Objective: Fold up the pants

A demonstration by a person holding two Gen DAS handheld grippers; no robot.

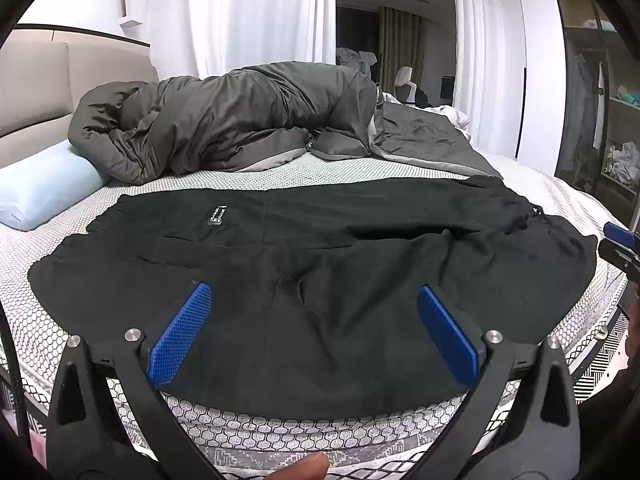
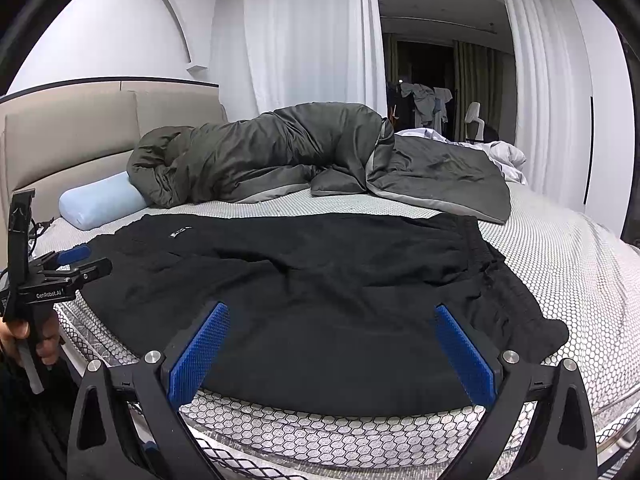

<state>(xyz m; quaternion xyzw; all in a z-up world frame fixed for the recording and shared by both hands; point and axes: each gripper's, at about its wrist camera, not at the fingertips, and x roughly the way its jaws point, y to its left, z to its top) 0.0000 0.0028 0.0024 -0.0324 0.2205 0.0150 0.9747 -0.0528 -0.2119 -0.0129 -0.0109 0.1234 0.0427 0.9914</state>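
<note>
Black pants (image 1: 320, 248) lie spread across the near part of the mattress (image 1: 248, 172), with a small white label (image 1: 216, 215) on the left part and the gathered waistband (image 1: 516, 208) at the right. The pants also show in the right wrist view (image 2: 320, 292), waistband (image 2: 484, 256) at right. My left gripper (image 1: 314, 294) is open and empty, hovering over the near edge of the pants. My right gripper (image 2: 332, 312) is open and empty over the near edge too. The left gripper shows at the left edge of the right wrist view (image 2: 76, 260).
A rumpled dark grey duvet (image 1: 224, 120) lies along the far side of the bed. A light blue pillow (image 1: 44, 188) sits at the left by the beige headboard (image 1: 40, 88). White curtains (image 1: 248, 12) hang behind. An open wardrobe (image 1: 600, 120) stands at right.
</note>
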